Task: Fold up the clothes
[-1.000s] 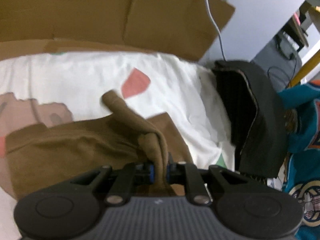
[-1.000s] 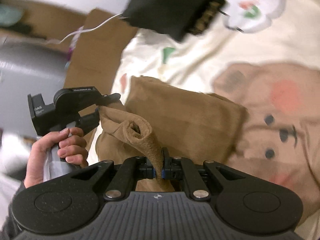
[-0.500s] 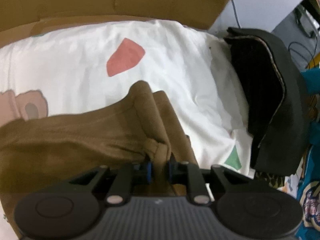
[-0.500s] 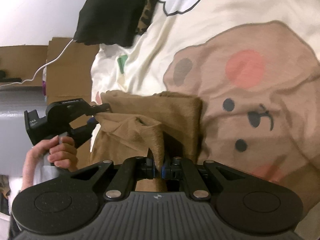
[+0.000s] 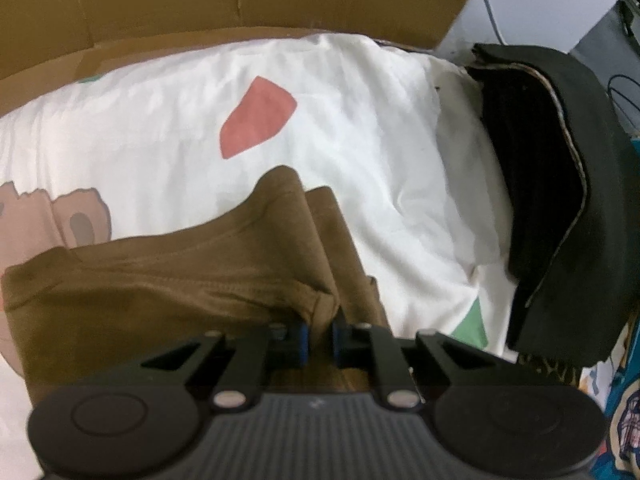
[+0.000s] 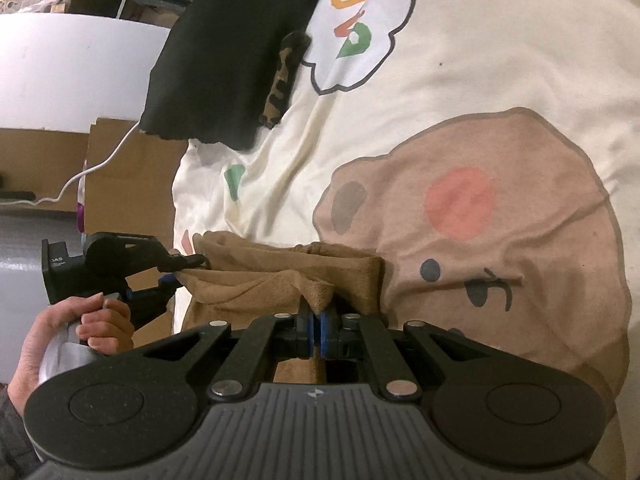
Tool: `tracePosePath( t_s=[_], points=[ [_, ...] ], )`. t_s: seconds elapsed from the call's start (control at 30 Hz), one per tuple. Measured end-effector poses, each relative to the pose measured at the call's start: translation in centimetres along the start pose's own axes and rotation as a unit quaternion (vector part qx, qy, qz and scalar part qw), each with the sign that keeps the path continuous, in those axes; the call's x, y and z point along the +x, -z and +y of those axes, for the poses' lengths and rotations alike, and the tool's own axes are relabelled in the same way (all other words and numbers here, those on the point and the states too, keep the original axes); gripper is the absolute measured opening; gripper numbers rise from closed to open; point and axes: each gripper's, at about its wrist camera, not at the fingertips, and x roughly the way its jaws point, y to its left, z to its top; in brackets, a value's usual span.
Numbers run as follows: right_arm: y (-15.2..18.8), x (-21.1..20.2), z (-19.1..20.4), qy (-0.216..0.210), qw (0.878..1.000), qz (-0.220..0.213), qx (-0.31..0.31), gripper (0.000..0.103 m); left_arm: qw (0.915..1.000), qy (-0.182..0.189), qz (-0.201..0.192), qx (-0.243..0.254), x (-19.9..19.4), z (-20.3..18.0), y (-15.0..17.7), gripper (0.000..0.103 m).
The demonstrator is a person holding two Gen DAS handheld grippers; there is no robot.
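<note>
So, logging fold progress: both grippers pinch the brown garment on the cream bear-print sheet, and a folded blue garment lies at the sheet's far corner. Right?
Not quite: the folded garment at the corner is black, not blue, as the left wrist view shows. The left gripper, jaws closing, and right gripper do pinch the brown garment on the cream bear-print sheet.

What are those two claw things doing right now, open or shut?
Left gripper: jaws closing on a bunched corner of the brown garment.
Right gripper: shut on the same garment's other corner.
</note>
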Motion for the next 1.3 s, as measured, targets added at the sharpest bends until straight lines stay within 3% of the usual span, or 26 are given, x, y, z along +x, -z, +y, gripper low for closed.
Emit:
tracePosePath(
  t_s=[0.5, 0.63, 0.77, 0.87, 0.9, 0.97, 1.07, 1.3],
  points=[
    [-0.8, -0.3, -0.9, 0.027, 0.999, -0.022, 0.04, 0.001, 0.9994, -0.018, 0.027, 0.008, 2.4, -2.2, -1.4, 0.013],
    [-0.7, -0.1, -1.5, 0.04, 0.998, -0.018, 0.053, 0.003, 0.9996, 0.014, 0.025, 0.003, 0.6, -1.8, -2.0, 0.033],
    [-0.5, -0.7, -0.9, 0.055, 0.997, -0.029, 0.046, 0.007, 0.9996, 0.015, -0.001, 0.024, -2.0, -1.4, -2.4, 0.038],
    [-0.4, -1.6, -0.2, 0.072, 0.996, -0.048, 0.032, 0.015, 0.9989, -0.004, -0.018, 0.043, -3.1, -1.2, -2.3, 0.034],
    [-0.5, -2.1, 0.1, 0.082, 0.994, -0.063, 0.022, 0.016, 0.9985, -0.007, -0.022, 0.05, -3.3, -1.1, -2.1, 0.034],
    [-0.6, -3.1, 0.5, 0.088, 0.992, -0.092, 0.011, 0.015, 0.9974, -0.006, -0.026, 0.067, -3.5, -1.1, -1.6, 0.022],
    [-0.7, -3.7, 1.0, 0.08, 0.991, -0.105, 0.001, 0.016, 0.9948, -0.001, -0.024, 0.099, -3.0, -1.3, -0.5, 0.019],
    [0.0, -1.9, 2.7, 0.046, 0.996, -0.053, -0.051, 0.016, 0.9912, -0.01, -0.032, 0.128, -0.8, -1.8, 0.5, 0.018]
  ],
)
